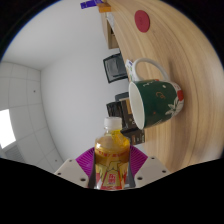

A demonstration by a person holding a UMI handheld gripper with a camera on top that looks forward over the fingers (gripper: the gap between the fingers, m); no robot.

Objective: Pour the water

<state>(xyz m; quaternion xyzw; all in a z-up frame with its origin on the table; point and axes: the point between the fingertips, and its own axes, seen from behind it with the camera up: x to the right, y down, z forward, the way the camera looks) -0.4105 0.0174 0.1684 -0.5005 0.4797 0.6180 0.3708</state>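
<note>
My gripper [111, 168] is shut on a small bottle [111, 155] with amber liquid and a red and yellow label; both magenta pads [84, 160] press its sides. The bottle's open neck [114, 124] points toward a dark green mug [155, 97] with a white inside and handle, which stands just beyond the fingers on a wooden table [185, 60]. The whole view is rolled sideways, so the bottle is tipped with its mouth close to the mug's rim. I cannot make out any liquid stream.
A red round disc [142, 19] lies farther off on the table. A dark box-like object [116, 66] stands at the table's edge beyond the mug. A pale tiled floor [40, 100] spreads beside the table. A purple and yellow item [97, 5] sits far away.
</note>
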